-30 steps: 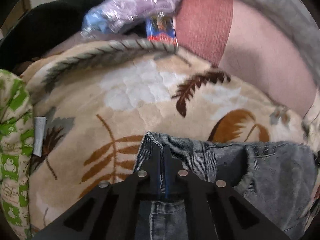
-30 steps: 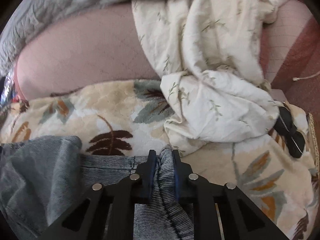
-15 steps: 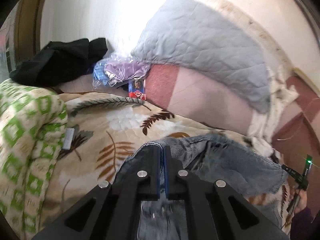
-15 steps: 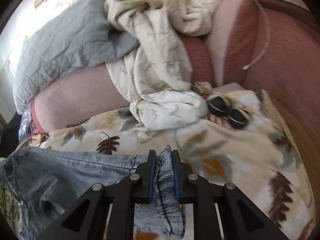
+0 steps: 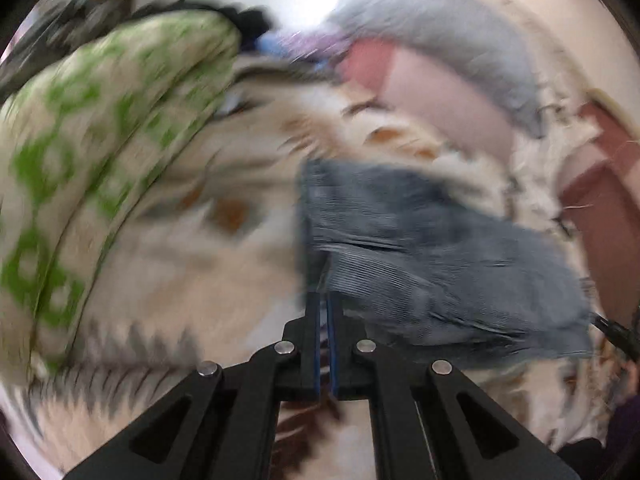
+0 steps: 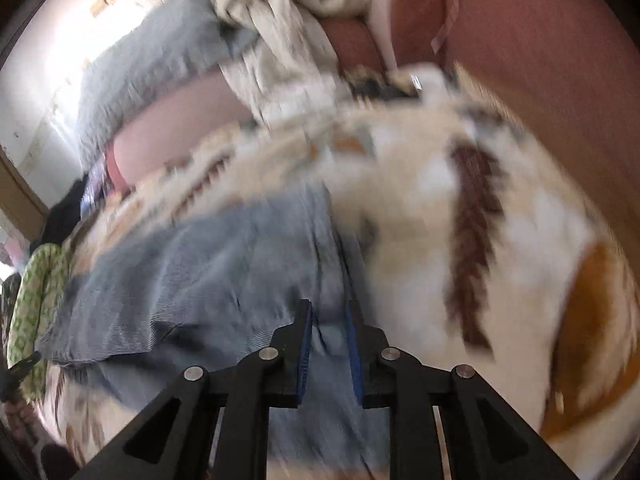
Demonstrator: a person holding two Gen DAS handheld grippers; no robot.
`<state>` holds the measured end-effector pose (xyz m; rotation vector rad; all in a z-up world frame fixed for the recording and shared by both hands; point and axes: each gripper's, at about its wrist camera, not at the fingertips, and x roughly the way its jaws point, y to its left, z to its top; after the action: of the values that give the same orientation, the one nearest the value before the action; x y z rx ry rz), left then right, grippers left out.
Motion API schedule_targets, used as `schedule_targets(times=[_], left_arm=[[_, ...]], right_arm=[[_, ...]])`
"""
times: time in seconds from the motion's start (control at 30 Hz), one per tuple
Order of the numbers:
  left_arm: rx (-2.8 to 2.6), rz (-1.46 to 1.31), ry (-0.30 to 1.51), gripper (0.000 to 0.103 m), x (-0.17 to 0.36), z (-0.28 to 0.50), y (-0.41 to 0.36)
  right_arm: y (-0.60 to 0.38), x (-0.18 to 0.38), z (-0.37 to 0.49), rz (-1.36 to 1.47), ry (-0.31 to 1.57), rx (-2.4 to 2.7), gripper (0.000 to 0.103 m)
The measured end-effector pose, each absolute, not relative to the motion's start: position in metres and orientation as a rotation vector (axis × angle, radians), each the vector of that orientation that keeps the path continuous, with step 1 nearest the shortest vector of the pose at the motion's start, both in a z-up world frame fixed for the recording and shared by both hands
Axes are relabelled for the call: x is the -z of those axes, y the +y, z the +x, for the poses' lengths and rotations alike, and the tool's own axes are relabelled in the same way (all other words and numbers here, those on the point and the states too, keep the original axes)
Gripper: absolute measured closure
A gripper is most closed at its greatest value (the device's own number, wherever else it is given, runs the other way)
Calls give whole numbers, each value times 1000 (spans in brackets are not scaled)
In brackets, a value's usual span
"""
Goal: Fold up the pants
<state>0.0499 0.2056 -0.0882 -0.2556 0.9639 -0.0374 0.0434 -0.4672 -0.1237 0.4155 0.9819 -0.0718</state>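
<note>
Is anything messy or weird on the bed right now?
The jeans lie rumpled and crooked on the leaf blanket, not folded flat. Behind them a cream sheet sits in a crumpled heap. The pictures are blurry, so small details cannot be told.

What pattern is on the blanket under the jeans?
Cream blanket with brown, orange and grey leaf or feather prints; clearest in the right wrist view, beside the jeans.

Leaf-print blanket (image 5: pixel 224 264), green-patterned pillow (image 5: pixel 92 152)

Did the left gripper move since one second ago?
Yes. The left gripper drew back and rose: the green patterned cushion now fills more of its view, and the jeans reach farther ahead.
</note>
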Motion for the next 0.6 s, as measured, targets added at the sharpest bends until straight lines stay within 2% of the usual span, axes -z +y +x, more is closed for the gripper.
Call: schedule_targets(times=[0.17, 0.2, 0.23, 0.3, 0.43, 0.6], left_arm=[[-5, -320, 945, 100, 95, 46, 214], [-4, -319, 918, 100, 88, 45, 209], [2, -312, 889, 100, 81, 43, 203], [28, -303, 843, 100, 68, 40, 192], [139, -282, 744, 100, 43, 43, 155], [231, -251, 738, 100, 57, 57, 111]], right_arm=[[-479, 108, 23, 486, 930, 90, 84], [-479, 101, 25, 493, 905, 100, 78], [-477, 96, 29, 495, 889, 108, 63], [-474, 90, 42, 502, 857, 128, 45], [-470, 97, 70, 510, 851, 159, 44], [-470, 132, 87, 569, 939, 102, 44]])
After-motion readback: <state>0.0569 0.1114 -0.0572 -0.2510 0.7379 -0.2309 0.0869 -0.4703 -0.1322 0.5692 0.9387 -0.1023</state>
